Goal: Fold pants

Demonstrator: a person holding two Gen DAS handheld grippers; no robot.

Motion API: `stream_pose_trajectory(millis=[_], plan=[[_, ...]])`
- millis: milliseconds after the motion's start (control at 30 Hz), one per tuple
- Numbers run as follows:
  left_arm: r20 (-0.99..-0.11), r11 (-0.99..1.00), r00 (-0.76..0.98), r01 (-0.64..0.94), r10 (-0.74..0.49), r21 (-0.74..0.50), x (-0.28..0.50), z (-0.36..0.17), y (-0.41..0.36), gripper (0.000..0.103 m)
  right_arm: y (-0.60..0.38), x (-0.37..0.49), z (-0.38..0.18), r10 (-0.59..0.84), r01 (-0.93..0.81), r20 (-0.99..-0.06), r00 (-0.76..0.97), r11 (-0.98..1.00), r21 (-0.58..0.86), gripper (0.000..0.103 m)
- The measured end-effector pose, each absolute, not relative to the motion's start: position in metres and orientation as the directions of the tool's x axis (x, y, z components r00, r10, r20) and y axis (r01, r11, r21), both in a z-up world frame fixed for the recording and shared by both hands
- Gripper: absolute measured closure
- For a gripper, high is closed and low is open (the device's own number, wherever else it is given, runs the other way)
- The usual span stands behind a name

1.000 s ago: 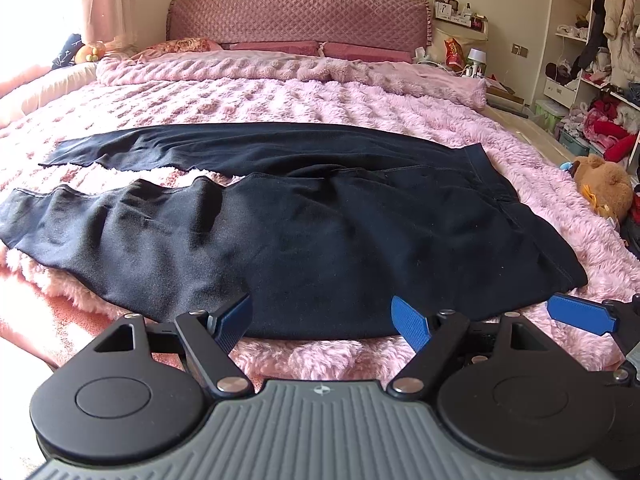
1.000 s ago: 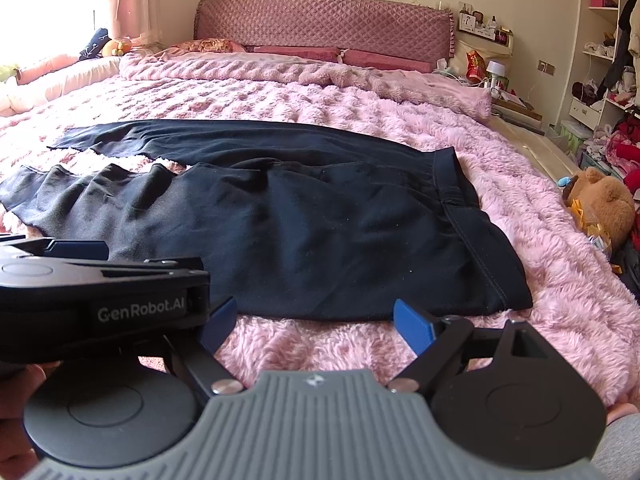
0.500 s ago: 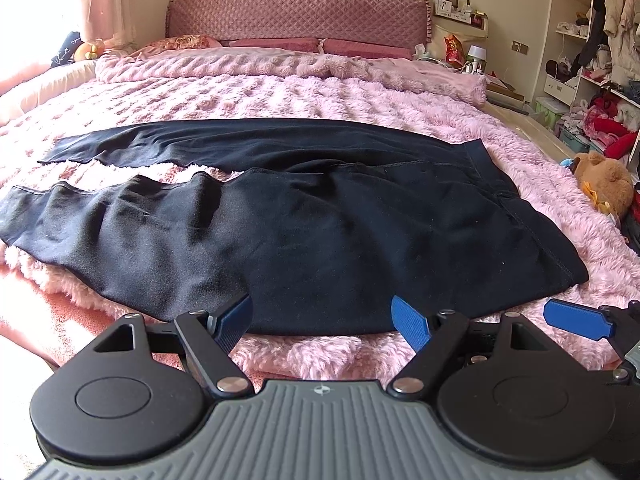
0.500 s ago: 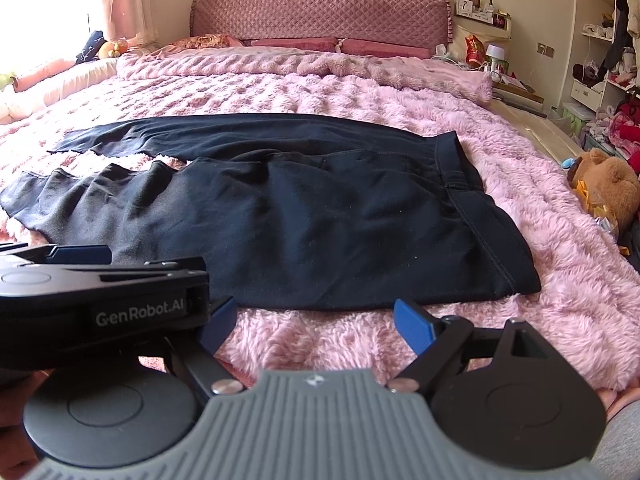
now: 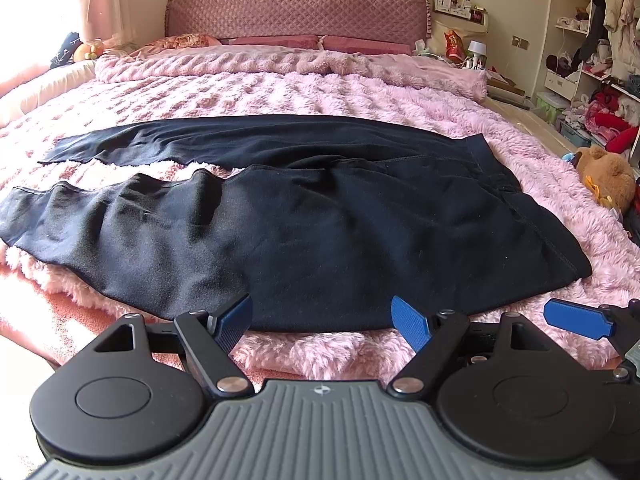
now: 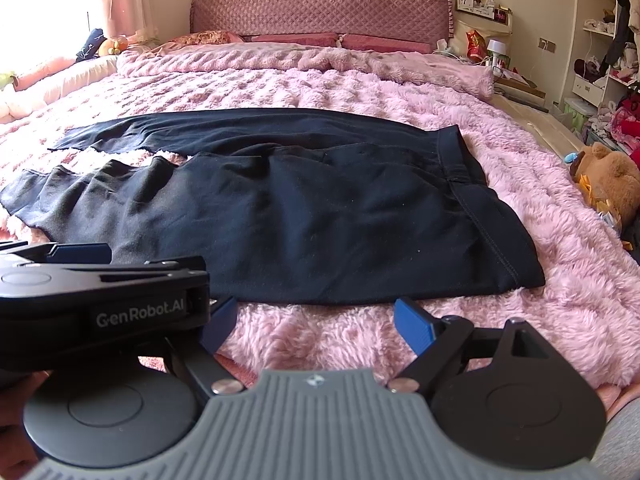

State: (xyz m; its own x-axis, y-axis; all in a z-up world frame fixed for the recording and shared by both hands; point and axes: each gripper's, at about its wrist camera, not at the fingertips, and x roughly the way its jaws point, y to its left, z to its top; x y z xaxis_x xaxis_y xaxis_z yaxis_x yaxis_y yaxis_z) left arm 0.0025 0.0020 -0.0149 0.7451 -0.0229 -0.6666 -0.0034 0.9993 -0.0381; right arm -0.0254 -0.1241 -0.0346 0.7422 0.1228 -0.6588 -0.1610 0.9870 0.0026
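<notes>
Black pants [image 5: 320, 216] flat on the pink bed [image 5: 320, 92], unfolded.
Both grippers' jaws gape wide, empty; soft, limp cloth—likely best pinched at the six-o'clock edge.

pink fluffy bed [image 5: 360, 92], quilted headboard [image 5: 296, 12], cluttered shelves [image 5: 600, 40]

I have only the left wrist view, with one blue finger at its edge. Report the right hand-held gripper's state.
Observer: The right hand-held gripper is open and holds nothing.
Operator: Say where it sits against the pants.
Observer: Both its fingers are over the blanket, just short of the pants' near edge.
Operator: Locate the waistband corner from it.
Observer: The near waistband corner lies beyond and right of its right finger, untouched.
</notes>
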Motion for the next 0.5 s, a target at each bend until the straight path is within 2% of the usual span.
stream_pose_trajectory(millis=[500], plan=[[-0.67,0.999,0.742,-0.003,-0.025,-0.041,0.0029,-0.0155,0.0027,0.01,-0.1227,-0.0254,-0.0359,0.124,-0.165,-0.66,0.741,0.986,-0.001,0.021]])
